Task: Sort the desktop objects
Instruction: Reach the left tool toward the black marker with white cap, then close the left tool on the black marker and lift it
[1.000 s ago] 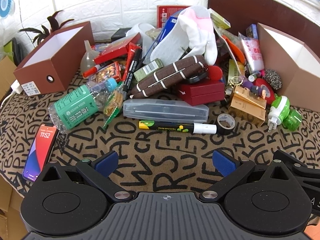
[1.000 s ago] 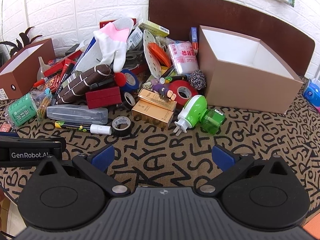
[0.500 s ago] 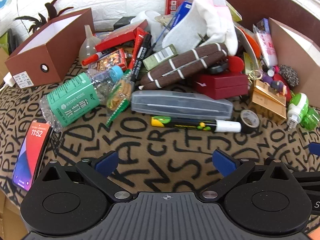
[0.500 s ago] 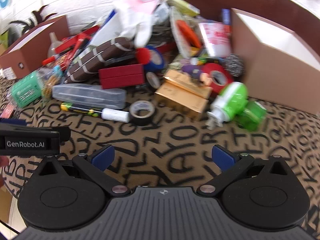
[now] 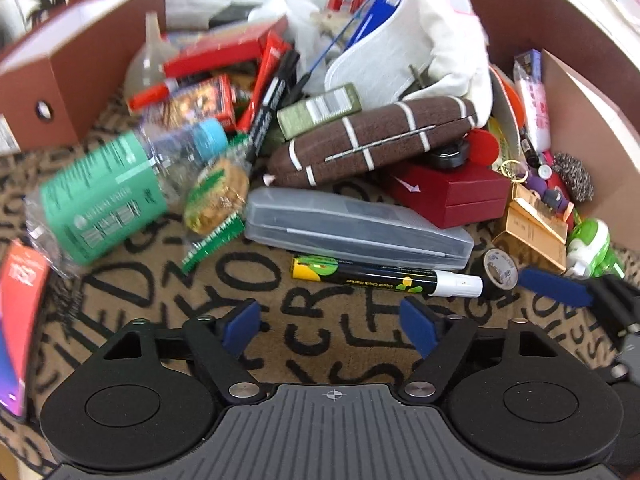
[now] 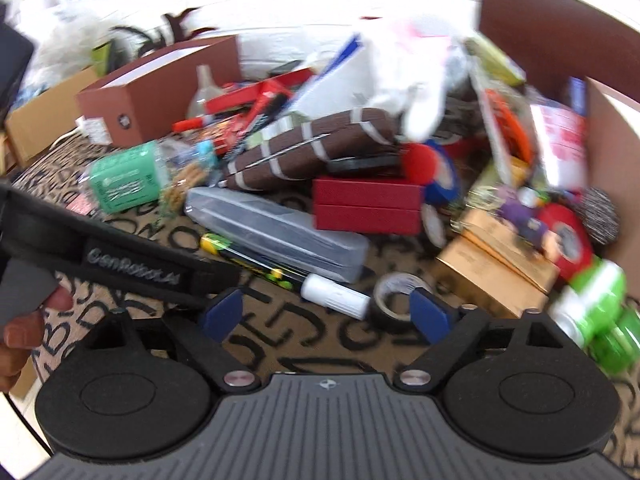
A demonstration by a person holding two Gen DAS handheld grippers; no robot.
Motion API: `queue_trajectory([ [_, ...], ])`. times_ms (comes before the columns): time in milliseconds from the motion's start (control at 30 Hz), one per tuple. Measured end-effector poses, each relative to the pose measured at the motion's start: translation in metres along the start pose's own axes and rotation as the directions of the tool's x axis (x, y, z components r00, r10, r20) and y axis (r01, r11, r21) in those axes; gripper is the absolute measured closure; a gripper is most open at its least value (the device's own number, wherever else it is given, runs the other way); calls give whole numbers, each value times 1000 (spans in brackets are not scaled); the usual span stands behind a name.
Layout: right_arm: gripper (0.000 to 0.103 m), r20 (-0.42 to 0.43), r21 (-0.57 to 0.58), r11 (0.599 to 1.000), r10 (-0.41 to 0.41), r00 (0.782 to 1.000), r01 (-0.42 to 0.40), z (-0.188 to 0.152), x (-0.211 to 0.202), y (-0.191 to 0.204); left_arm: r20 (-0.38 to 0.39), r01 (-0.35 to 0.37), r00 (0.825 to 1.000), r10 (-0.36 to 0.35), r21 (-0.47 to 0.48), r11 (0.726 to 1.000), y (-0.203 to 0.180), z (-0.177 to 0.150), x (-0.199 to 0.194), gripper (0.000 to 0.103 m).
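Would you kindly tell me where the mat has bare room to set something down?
The lettered mat is bare in front of the chalk marker and clear plastic case, between the phone and tape roll. Behind them the pile is crowded up to both brown boxes.

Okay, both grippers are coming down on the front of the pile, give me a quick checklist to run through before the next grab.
1. Left gripper empty: ok, jaws have just been closing, only the lettered mat between them.
2. Right gripper empty: ok, jaws have just been closing, nothing pinched.
3. Black chalk marker with white cap free to lift: ok, lies flat on the mat with nothing on top.
4. Small black tape roll clear of the right gripper: cannot tell, one blue pad overlaps it.
5. Clear plastic pencil case unburdened: cannot tell.
6. Brown cardboard box at the left open: ok.
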State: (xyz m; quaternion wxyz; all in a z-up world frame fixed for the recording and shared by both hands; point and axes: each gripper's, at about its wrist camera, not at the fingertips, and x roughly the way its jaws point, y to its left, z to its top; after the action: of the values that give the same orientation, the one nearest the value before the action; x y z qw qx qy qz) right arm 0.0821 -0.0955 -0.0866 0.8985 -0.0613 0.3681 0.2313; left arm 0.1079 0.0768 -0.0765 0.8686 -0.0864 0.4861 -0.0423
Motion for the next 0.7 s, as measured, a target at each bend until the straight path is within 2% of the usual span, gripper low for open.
queue_trajectory([
  [67,26,-28,-13,999,50,998,-51,4,11,-2,-26,-3,1000,2,-16,1000,2,1,5,24],
  [133,26,-28,-27,997,75,997,-76,8,18,-1,-36,-7,999,6,-19,1000,3,2,9,25],
  [300,31,-25,-91,994,53,998,-55,13,30,4,-46,15,999,-18,-75,997,10,6,12,24],
  [367,45,-28,-103,994,41,999,-43,13,32,4,-53,57,997,-64,-116,992,14,8,10,24],
  [433,50,-60,-104,993,47,997,-53,11,34,3,-57,88,994,-96,-141,986,14,8,9,24],
  [500,52,-82,-99,993,62,995,-70,6,36,4,-59,81,994,-89,-133,988,10,8,9,25],
  [600,63,-93,-113,989,88,992,-98,2,29,11,-61,61,996,-71,-140,988,10,6,8,34],
  [700,73,-117,-128,984,113,987,-128,-3,20,20,-64,90,993,-102,-163,982,13,2,5,48],
])
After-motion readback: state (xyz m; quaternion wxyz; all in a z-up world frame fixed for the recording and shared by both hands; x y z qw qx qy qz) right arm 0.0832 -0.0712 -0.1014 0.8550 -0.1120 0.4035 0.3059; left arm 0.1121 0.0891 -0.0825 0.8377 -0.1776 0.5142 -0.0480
